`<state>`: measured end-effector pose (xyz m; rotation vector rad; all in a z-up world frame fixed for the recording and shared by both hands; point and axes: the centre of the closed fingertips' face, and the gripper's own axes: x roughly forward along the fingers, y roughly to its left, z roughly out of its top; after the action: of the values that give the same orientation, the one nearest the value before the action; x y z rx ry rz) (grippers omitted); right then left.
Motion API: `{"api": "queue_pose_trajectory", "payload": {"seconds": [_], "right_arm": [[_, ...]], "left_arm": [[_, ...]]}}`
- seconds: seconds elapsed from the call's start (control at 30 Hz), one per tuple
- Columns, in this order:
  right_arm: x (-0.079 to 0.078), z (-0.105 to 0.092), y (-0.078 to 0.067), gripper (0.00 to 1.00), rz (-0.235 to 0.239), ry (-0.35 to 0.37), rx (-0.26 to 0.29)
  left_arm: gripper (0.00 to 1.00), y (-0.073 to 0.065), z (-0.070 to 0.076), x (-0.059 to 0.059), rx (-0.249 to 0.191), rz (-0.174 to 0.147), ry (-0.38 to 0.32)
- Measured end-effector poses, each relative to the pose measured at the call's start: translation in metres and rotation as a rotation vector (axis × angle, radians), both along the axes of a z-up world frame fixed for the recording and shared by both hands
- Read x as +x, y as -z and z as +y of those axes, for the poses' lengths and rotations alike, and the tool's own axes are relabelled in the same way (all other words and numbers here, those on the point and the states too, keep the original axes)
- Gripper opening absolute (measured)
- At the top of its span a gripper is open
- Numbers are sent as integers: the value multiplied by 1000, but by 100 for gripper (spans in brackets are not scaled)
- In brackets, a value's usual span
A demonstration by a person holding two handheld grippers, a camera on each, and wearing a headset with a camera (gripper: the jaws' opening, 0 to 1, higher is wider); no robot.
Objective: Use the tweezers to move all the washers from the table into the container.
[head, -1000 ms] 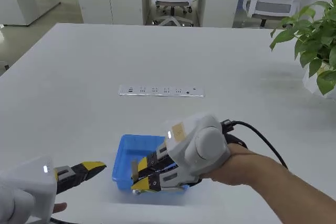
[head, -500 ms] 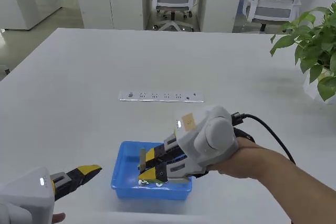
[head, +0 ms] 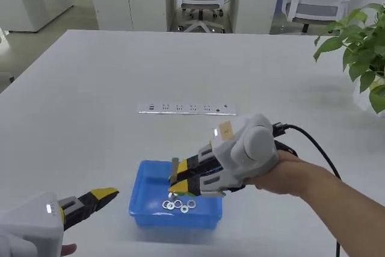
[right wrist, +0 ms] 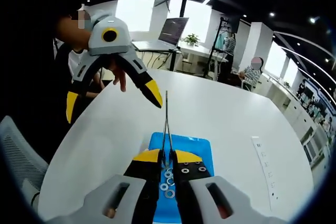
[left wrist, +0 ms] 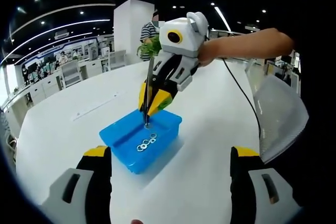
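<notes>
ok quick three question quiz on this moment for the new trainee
1. True or false: the left gripper is shut on the tweezers.
2. Where do the washers lie? A) clamped in the left gripper B) inside the blue container C) on an office chair
3. Fill in: the tweezers' tips point down towards the blue ____.

Key:
1. False. The right gripper holds them, and the left gripper is open.
2. B
3. container
</notes>
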<state>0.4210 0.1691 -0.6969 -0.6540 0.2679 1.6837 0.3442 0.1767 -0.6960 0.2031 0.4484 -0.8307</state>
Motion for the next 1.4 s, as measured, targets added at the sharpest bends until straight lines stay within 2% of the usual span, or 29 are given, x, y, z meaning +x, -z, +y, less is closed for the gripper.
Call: {"api": "queue_pose_trajectory", "payload": {"seconds": [0.3, 0.67, 1.03, 1.3, 1.4], "right_arm": [[14, -2, 12, 9, 2, 24, -5], [29, -5, 29, 9, 5, 49, -19], [35, -7, 46, 9, 23, 62, -31], [38, -8, 56, 10, 27, 71, -40], [38, -10, 59, 10, 32, 73, -43]], "left_arm": [[99, 1, 3, 4, -2, 3, 1], [98, -2, 0, 8, -5, 8, 0], [96, -2, -1, 13, -3, 16, 2], [90, -6, -5, 23, -4, 28, 19], [89, -7, -6, 28, -6, 20, 30]]}}
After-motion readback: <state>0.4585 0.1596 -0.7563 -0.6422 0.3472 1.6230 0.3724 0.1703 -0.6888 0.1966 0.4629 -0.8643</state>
